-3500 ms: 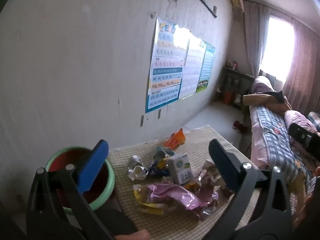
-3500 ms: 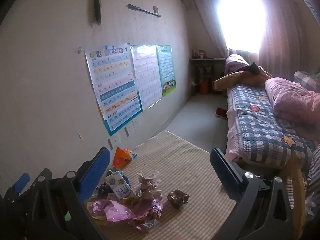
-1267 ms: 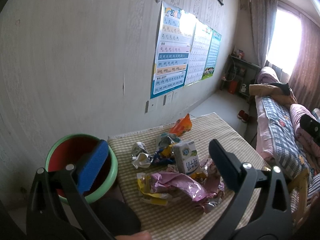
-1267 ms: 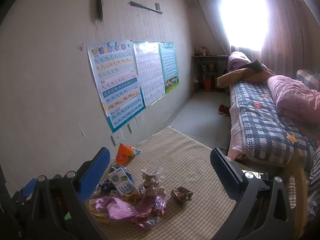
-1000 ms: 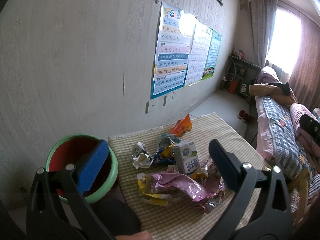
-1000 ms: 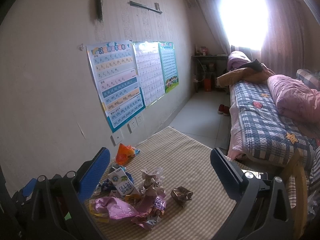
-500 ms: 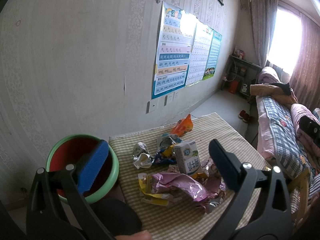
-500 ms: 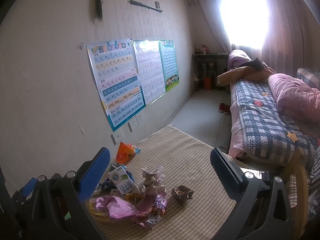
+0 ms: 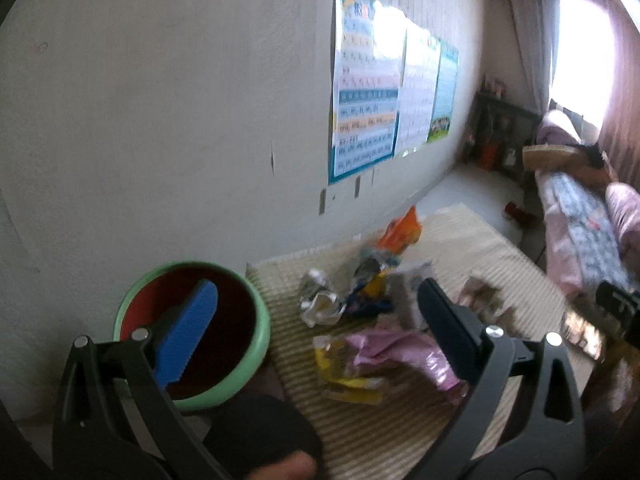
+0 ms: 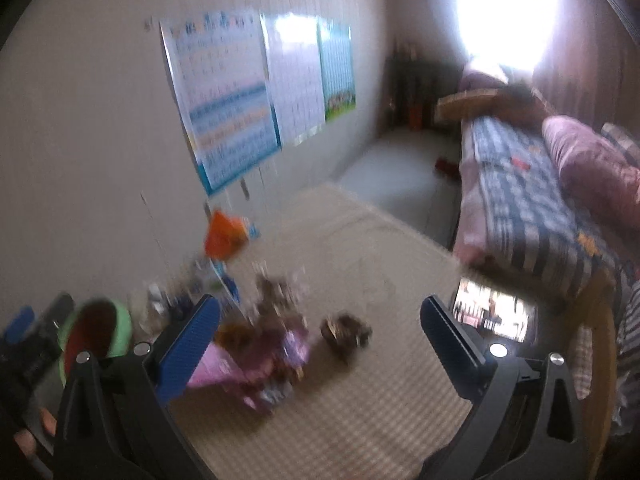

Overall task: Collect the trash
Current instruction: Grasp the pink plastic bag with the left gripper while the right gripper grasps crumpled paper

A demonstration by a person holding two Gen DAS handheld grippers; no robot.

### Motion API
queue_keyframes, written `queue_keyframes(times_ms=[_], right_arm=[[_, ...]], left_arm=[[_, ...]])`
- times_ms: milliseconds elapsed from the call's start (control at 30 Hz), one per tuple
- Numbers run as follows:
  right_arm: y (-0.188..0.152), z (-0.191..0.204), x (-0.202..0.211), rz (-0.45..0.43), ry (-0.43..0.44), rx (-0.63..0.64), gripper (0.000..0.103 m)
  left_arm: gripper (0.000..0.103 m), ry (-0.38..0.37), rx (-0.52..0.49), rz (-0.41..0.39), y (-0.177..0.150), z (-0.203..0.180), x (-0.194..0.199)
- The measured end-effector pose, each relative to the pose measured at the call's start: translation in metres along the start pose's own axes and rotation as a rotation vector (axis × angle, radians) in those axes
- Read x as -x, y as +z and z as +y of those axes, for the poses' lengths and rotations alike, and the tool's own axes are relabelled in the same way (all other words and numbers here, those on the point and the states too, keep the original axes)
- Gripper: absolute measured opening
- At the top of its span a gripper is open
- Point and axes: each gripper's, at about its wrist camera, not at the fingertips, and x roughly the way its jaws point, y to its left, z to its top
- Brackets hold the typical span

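Observation:
A pile of trash lies on the checked tablecloth (image 9: 472, 240): a pink wrapper (image 9: 400, 354), a yellow wrapper (image 9: 344, 376), crumpled foil (image 9: 320, 300), a white carton (image 9: 408, 288) and an orange packet (image 9: 400, 232). A green bin with a red inside (image 9: 188, 320) stands left of the table. My left gripper (image 9: 320, 320) is open and empty above bin and pile. My right gripper (image 10: 320, 332) is open and empty above the table, near a small brown wrapper (image 10: 346, 332). The right wrist view is blurred; the pink wrapper (image 10: 240, 364), orange packet (image 10: 224, 236) and bin (image 10: 96, 332) show there.
A wall with charts (image 9: 368, 92) runs behind the table. A bed with a checked cover (image 10: 532, 208) and pink bedding (image 10: 588, 168) stands to the right. A phone-like screen (image 10: 494, 314) lies at the table's right edge. A bright window (image 10: 508, 12) is at the far end.
Both views have swung and blurred. The right gripper has tilted down and moved closer over the table, bringing the bin into its view. The left gripper has shifted slightly. Both stay open.

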Motion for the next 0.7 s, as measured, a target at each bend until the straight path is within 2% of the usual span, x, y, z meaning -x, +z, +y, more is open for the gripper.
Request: queue_keyframes(times_ms=[67, 133, 233, 267, 333, 433, 533, 567, 633, 700], right_arm=[[-0.015, -0.005, -0.015, 0.058, 0.008, -0.005, 0.096], [-0.028, -0.009, -0.028, 0.109, 0.026, -0.008, 0.096], [-0.038, -0.010, -0.041, 0.147, 0.029, 0.009, 0.096], [-0.041, -0.010, -0.044, 0.157, 0.039, 0.011, 0.096], [-0.044, -0.013, -0.049, 0.170, 0.061, 0.002, 0.096], [-0.043, -0.017, -0.052, 0.183, 0.064, -0.005, 0.096], [-0.043, -0.023, -0.053, 0.189, 0.070, -0.020, 0.096], [-0.043, -0.025, -0.054, 0.191, 0.074, -0.029, 0.096], [-0.041, -0.027, -0.053, 0.184, 0.087, -0.036, 0.096], [-0.039, -0.027, -0.053, 0.170, 0.089, -0.027, 0.096]], left_arm=[[0.098, -0.021, -0.022, 0.055, -0.011, -0.001, -0.014], [0.098, -0.076, -0.033, 0.124, -0.022, -0.005, -0.028], [0.098, -0.136, -0.051, 0.220, -0.038, -0.016, -0.046], [0.097, -0.179, -0.054, 0.255, -0.042, -0.022, -0.051], [0.093, -0.252, -0.079, 0.307, -0.047, -0.037, -0.058], [0.088, -0.315, -0.093, 0.335, -0.045, -0.056, -0.067], [0.082, -0.349, -0.071, 0.362, -0.033, -0.067, -0.082], [0.075, -0.347, -0.078, 0.386, -0.031, -0.072, -0.088], [0.068, -0.353, -0.085, 0.456, -0.035, -0.081, -0.104], [0.067, -0.347, -0.099, 0.503, -0.043, -0.085, -0.113]])
